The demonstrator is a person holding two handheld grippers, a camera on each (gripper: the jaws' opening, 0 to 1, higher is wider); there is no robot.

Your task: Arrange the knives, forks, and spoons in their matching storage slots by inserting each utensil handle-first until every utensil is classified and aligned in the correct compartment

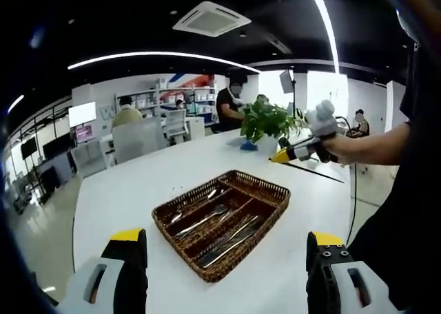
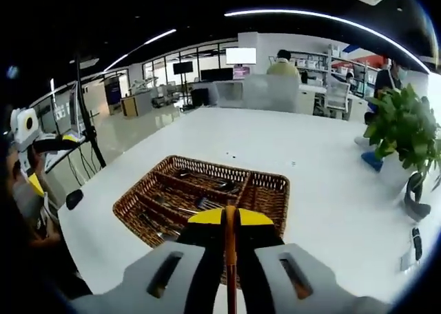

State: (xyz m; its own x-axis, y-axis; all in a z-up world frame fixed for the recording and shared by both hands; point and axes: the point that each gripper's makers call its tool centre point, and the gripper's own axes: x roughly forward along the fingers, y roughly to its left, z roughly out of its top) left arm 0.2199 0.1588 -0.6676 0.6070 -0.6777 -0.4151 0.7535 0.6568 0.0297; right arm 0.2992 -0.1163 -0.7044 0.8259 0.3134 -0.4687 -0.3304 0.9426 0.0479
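Note:
A brown wicker tray point(image 1: 265, 188) with three long compartments lies on the white table point(image 1: 145, 183), with silver utensils point(image 1: 207, 221) lying lengthwise in the slots. My left gripper point(image 1: 226, 237) stands wide open just short of it, with nothing between the jaws. At the right, a hand holds my right gripper point(image 1: 298, 151) above the table, shut on a thin dark utensil point(image 1: 320, 174). In the right gripper view the right gripper point(image 2: 231, 216) is closed on that utensil's slim brown shaft point(image 2: 231, 266), just short of the tray point(image 2: 265, 190). I cannot tell which kind of utensil it is.
A potted green plant point(image 1: 267, 121) point(image 2: 406, 124) stands on the table beyond the tray, with a blue thing point(image 2: 372, 161) beside it. Small dark items point(image 2: 416, 242) lie near the table's edge. Chairs, desks and people fill the room behind. A dark stand point(image 2: 86, 131) rises off the table.

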